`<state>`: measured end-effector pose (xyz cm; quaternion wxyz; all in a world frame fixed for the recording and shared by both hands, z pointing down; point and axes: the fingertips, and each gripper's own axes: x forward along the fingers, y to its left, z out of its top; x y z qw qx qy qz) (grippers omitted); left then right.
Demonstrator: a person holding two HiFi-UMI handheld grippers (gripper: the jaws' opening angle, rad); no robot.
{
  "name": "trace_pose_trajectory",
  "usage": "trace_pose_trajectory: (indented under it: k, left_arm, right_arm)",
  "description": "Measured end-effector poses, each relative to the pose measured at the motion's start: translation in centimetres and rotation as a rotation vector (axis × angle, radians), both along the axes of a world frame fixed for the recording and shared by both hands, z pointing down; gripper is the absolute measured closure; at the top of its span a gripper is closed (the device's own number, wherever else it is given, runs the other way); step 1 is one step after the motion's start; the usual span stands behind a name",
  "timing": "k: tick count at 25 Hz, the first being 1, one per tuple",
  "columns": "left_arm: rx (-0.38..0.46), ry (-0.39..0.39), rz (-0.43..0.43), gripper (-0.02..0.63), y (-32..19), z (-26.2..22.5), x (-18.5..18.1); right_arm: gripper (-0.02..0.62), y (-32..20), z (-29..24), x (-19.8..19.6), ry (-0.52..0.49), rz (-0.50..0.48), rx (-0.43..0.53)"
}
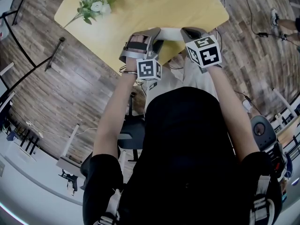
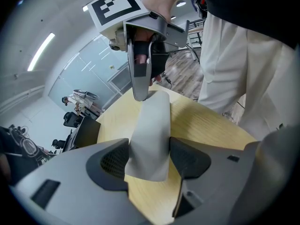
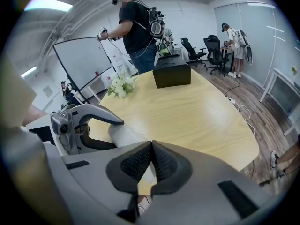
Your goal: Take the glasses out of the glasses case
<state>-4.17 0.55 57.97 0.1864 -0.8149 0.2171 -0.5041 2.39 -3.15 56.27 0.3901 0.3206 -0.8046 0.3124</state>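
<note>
Beyond us, the pale yellow wooden tabletop (image 3: 201, 111) lies open. Only a white flower bouquet with green leaves (image 1: 95, 4) and a black rectangular box (image 3: 171, 72) stand at its far end. The soft grey glasses case (image 2: 151, 125) bridges our left gripper (image 2: 150, 161) and right gripper (image 3: 151, 150).

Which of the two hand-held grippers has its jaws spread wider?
The left hand-held gripper: its jaws stand apart around the grey case, while the right hand-held gripper has its jaws pinched almost together on the case's end.

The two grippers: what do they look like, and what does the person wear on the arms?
Both the left gripper and the right gripper have grey plastic bodies and black textured pads. Each carries a white cube with black square markers. The sleeves are short and black.
</note>
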Motion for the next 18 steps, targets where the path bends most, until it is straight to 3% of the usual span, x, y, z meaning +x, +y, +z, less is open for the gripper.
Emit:
trace_pose_trajectory:
  k: [18]
  left_arm:
    - [0.019, 0.029, -0.005, 0.318, 0.03, -0.34, 0.26]
  right_arm:
    - [0.578, -0.69, -0.29, 0.28, -0.029, 0.05, -0.017]
